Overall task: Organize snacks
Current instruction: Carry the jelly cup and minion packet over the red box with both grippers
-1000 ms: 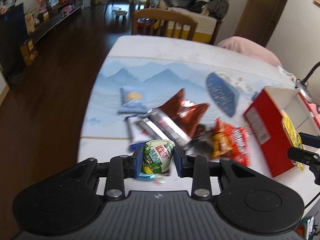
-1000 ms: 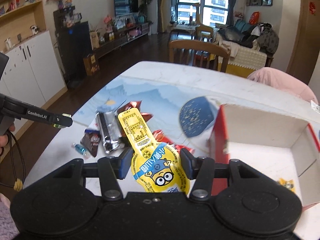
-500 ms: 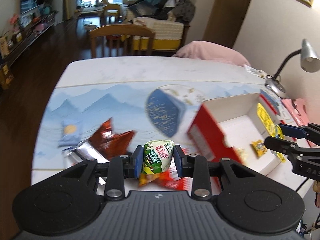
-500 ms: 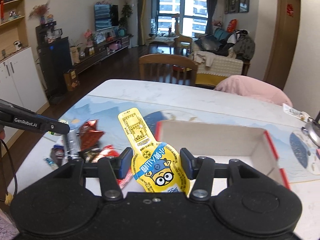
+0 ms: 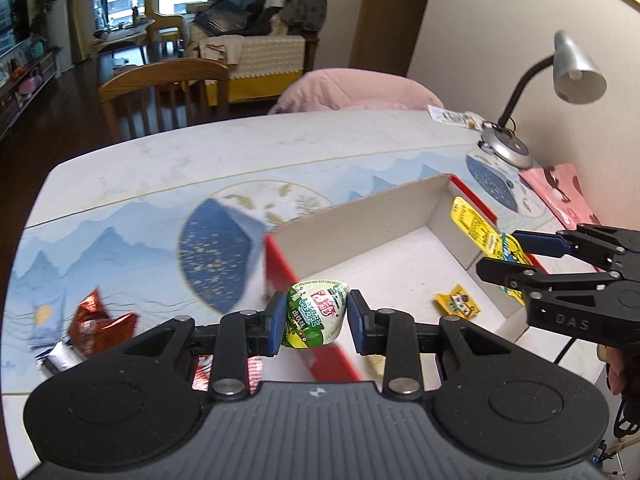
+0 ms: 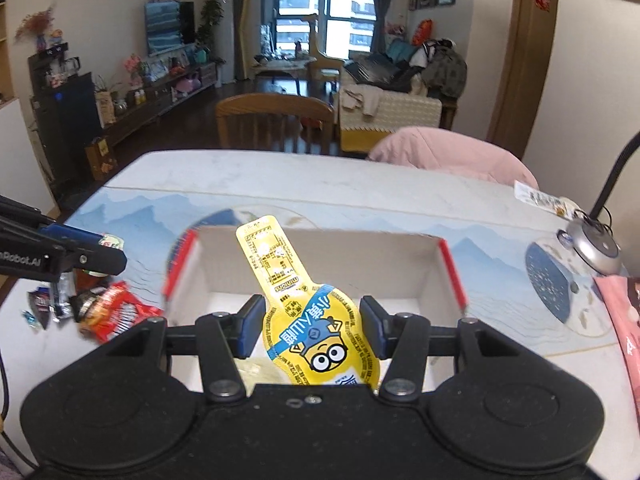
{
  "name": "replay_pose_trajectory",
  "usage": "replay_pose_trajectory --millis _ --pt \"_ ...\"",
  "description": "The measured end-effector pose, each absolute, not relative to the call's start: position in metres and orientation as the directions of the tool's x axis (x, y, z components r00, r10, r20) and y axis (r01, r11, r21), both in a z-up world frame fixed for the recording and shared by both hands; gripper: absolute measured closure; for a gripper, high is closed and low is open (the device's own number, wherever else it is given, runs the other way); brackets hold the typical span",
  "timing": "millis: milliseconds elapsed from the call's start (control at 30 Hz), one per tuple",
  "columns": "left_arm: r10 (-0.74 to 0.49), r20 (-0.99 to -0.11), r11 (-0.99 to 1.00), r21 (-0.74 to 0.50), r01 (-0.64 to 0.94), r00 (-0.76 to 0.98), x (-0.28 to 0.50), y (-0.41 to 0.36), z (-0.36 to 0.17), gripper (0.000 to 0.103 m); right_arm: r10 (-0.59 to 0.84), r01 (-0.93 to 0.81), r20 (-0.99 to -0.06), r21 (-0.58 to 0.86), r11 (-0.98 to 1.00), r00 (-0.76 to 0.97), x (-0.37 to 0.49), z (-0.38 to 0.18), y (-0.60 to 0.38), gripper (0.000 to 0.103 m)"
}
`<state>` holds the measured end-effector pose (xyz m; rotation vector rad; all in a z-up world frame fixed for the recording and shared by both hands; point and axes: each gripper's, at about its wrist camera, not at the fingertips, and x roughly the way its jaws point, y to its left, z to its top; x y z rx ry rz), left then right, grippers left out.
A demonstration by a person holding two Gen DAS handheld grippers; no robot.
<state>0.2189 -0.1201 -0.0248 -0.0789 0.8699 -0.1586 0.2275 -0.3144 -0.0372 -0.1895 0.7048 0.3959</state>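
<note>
My left gripper (image 5: 316,322) is shut on a small green and white snack pack (image 5: 316,312), held above the near left corner of the red cardboard box (image 5: 280,268). My right gripper (image 6: 312,330) is shut on a long yellow pouch with a cartoon face (image 6: 308,312), hovering over the open box (image 6: 452,272). In the left wrist view the right gripper (image 5: 516,256) shows at the box's right wall with the yellow pouch (image 5: 476,228). A small yellow packet (image 5: 456,300) lies on the box floor. The left gripper's tip (image 6: 80,250) shows at the left of the right wrist view.
Loose snacks lie on the table left of the box: a red foil bag (image 5: 96,320), a light blue pack (image 5: 46,316), and red and dark wrappers (image 6: 108,312). A desk lamp (image 5: 504,144) and a pink item (image 5: 560,196) stand right of the box. A wooden chair (image 6: 276,124) sits behind the table.
Both grippers have swung right with their snacks, from over the loose snack pile to over the red box. The box now fills the middle of both views.
</note>
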Motion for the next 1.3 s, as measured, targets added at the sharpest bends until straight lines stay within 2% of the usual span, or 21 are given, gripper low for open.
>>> replay_pose_trajectory --millis 433,700,1033,1300 --pt "-0.137 -0.817 0.99 -0.091 0.11 0.56 0.276 -0.174 -0.045 0.071 0.239 -0.41 -0.755 -0.043 0.911 0.611 0.269 -0.069 -0.348 0.052" --pt "-0.122 -0.881 0.991 -0.086 0.101 0.457 0.31 -0.194 -0.072 0.071 0.229 -0.448 -0.821 -0.037 0.893 0.523 0.29 -0.088 -0.348 0.052" --pt "-0.073 -0.932 0.995 -0.042 0.095 0.355 0.333 -0.211 -0.104 0.071 0.2 -0.517 -0.863 -0.08 0.852 0.464 0.31 -0.107 -0.335 0.052" --pt "-0.09 -0.96 0.995 -0.073 0.07 0.264 0.345 -0.207 -0.12 0.07 0.185 -0.537 -0.883 -0.086 0.839 0.431 0.316 -0.114 -0.33 0.052"
